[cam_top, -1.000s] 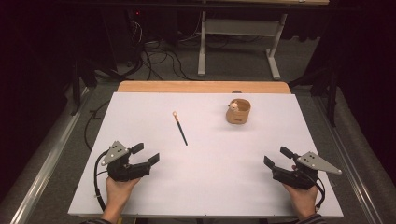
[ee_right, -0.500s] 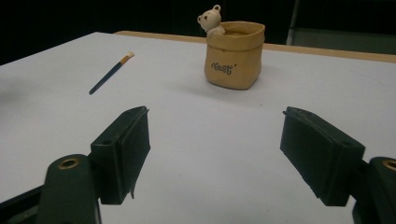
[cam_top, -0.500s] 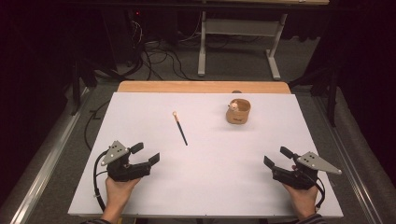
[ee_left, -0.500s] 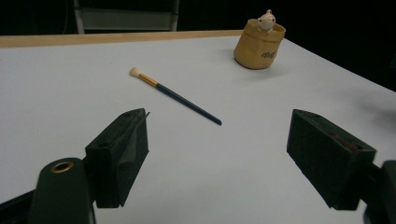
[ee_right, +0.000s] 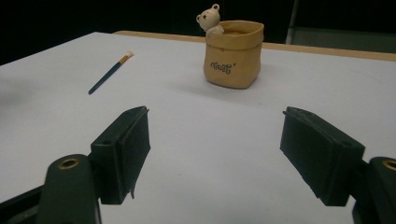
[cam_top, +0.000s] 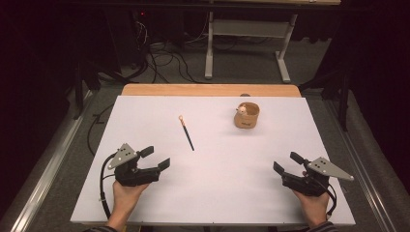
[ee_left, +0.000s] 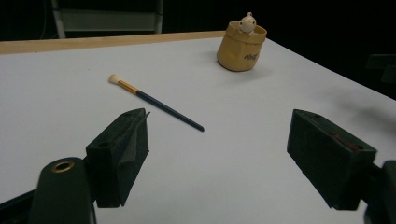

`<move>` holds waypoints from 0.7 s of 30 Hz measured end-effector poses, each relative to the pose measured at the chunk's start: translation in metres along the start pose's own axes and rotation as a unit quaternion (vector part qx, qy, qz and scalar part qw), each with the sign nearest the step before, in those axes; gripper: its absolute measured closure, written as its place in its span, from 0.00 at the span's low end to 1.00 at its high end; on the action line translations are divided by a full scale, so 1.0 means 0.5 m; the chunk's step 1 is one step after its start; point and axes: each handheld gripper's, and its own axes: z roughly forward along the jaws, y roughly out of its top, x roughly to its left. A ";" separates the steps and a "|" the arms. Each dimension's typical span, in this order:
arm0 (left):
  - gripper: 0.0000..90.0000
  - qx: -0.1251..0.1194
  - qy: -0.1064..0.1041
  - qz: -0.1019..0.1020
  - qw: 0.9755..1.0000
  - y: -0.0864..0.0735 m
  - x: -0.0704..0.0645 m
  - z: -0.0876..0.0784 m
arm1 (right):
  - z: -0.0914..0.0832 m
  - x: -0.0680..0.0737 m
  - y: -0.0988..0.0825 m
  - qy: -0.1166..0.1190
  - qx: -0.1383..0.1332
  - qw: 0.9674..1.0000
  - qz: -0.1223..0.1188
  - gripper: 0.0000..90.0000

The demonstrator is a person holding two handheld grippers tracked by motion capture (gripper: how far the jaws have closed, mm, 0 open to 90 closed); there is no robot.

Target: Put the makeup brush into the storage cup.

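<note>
The brush (cam_top: pixel 186 132), a thin dark-handled one with a gold ferrule and a pale tuft, lies flat on the white table (cam_top: pixel 217 193), a little left of the middle, its tuft pointing away from the person and its handle end toward them. To its right and slightly farther back stands a small tan pouch-shaped pot (cam_top: pixel 246 115) with a little bear figure (ee_right: pixel 209 18) peeking over its rim; the two are well apart. The left gripper (cam_top: pixel 155 158) rests low at the near left of the table with its jaws spread wide and nothing between them, and the brush sits ahead of it, between the jaws' line of sight in the left gripper view. The right gripper (cam_top: pixel 287 163) sits at the near right, jaws likewise spread and empty, looking toward the pot. Judging from this layout, the work stands at its very start: nothing is grasped, and the likely job is to lift the brush and stand it in the pot. The next move would call for the left gripper to reach forward, line its jaws across the slim handle, come down close to the tabletop and pinch it cleanly; the handle is thin and lies flush, so it could roll or slip away if the jaws close off-centre.
</note>
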 end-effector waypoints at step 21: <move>0.22 0.017 -0.034 0.007 0.999 0.023 -0.036 0.047 | -0.003 0.000 0.000 0.001 -0.001 1.000 0.002 0.29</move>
